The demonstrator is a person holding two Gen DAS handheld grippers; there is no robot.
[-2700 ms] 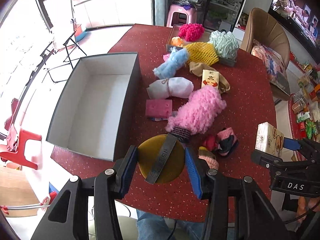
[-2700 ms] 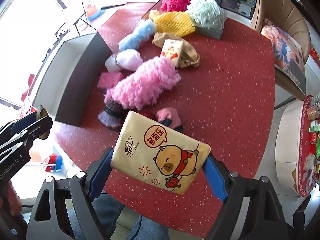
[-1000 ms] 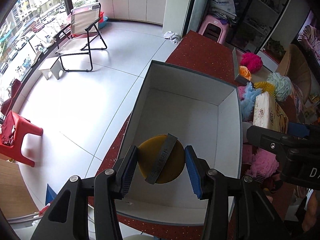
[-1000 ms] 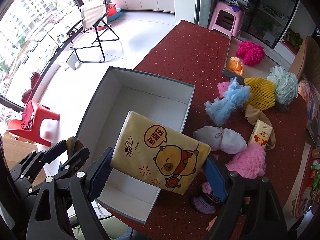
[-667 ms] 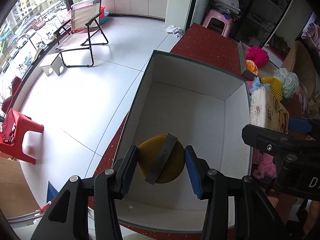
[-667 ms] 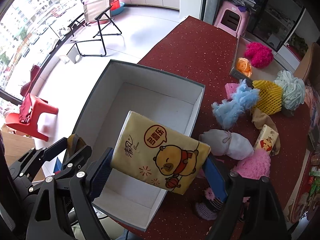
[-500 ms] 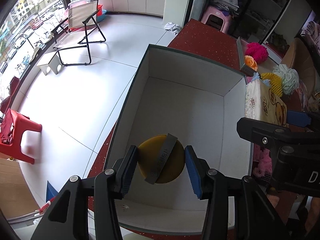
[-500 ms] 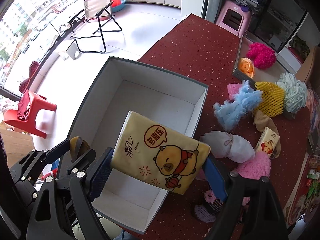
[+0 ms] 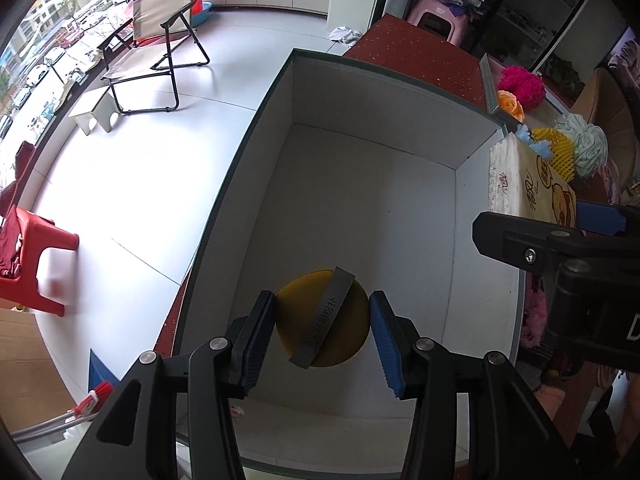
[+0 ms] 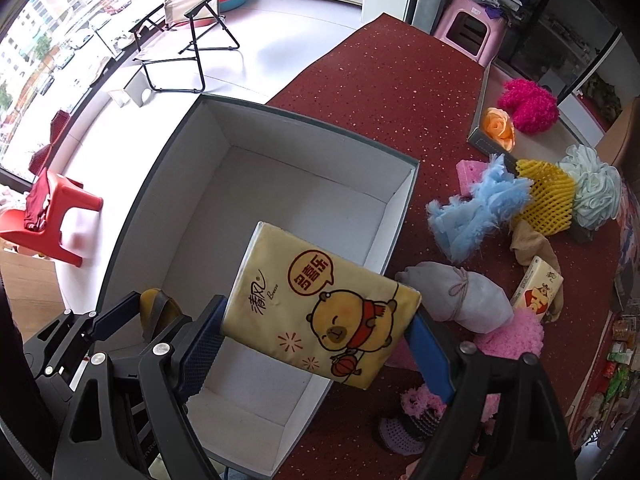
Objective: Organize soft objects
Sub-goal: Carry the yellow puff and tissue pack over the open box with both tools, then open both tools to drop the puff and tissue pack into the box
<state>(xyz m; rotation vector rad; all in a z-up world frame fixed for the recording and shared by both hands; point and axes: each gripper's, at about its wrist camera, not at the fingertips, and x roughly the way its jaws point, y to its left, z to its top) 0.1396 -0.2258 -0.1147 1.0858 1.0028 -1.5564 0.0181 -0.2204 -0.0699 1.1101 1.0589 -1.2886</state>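
Note:
My left gripper is shut on a round yellow sponge pad with a grey strap and holds it over the near part of the open white-lined box. My right gripper is shut on a yellow tissue pack with a bear print, held above the box's right wall. The tissue pack also shows in the left wrist view, at the box's right edge. The left gripper and the pad show at the lower left of the right wrist view. The box holds nothing.
On the red table right of the box lie a blue fluffy duster, a yellow foam net, a pale green bath pouf, a grey drawstring pouch, a pink fluffy item, a second tissue pack and a tray with a magenta pompom.
Both grippers have carried their objects from over the table to over the box. In the last second the left gripper has dropped closer into the box and the right has edged left over its wall.

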